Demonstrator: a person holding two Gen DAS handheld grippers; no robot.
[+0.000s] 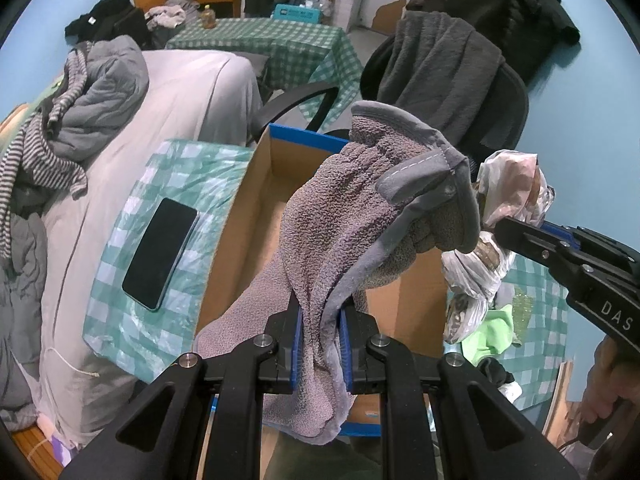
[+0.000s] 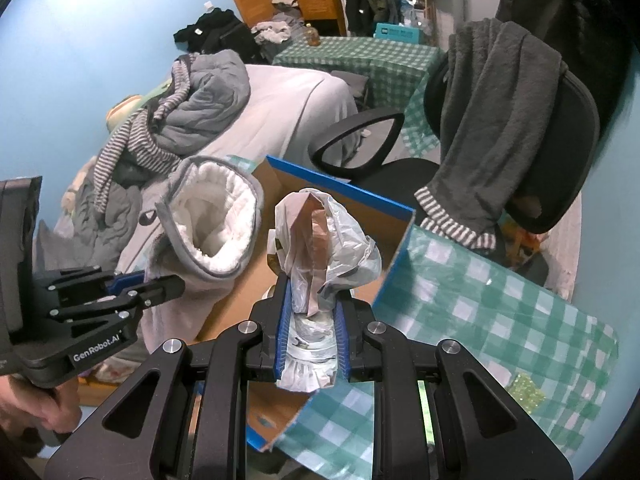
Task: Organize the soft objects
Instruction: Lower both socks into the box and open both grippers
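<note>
Left claw (image 1: pixel 319 344) grips grey slipper (image 1: pixel 360 208); right claw (image 2: pixel 312 340) grips plastic bag (image 2: pixel 320 240). Lower both inside cardboard box (image 1: pixel 256 216) before releasing.

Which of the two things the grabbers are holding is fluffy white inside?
The grey slipper, held by the left gripper. Its open top shows white fleece lining. The right gripper holds a crinkly plastic bag instead, shiny, not fluffy.

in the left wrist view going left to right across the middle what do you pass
striped grey scarf → black smartphone on the green checked cloth → open cardboard box with blue rim → grey fleece slipper sock in the left gripper → crumpled plastic bag → right gripper
</note>
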